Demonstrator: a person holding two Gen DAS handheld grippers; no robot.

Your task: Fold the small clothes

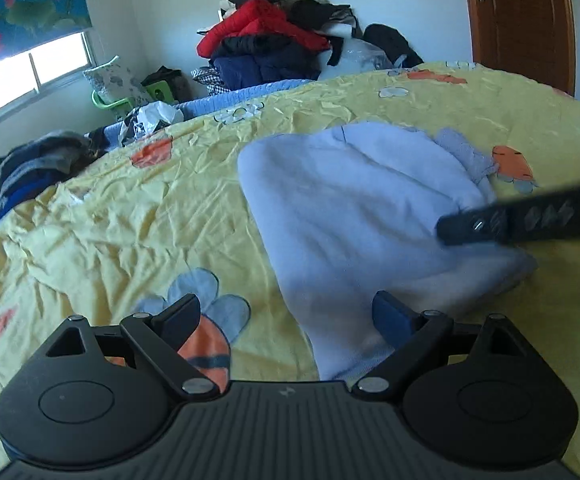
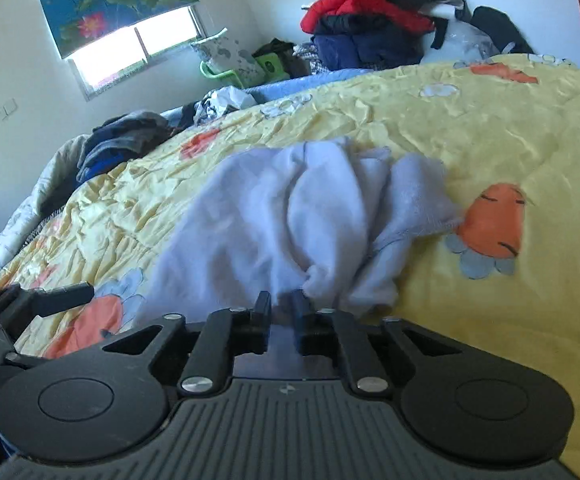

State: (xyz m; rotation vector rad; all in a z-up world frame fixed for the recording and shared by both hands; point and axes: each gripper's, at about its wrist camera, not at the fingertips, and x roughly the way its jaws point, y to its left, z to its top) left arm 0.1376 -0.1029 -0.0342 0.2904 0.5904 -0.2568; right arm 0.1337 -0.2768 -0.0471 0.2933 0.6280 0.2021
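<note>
Right wrist alone shows right tongs (image 2: 281,304) pinching garment (image 2: 290,208).

Daylight comes in through the window (image 1: 30,76) at the upper left of both views. The glass is so bright it turns plain white. The rest of the room looks soft and a bit dim. The yellow bedspread (image 1: 130,220) shines a little on its wrinkles. Both pictures bend round at the edges, so the door (image 1: 521,16) at the upper right curves. The pale blue cloth (image 2: 290,216) and the right gripper (image 1: 529,216) look smeared and fuzzy.
</note>
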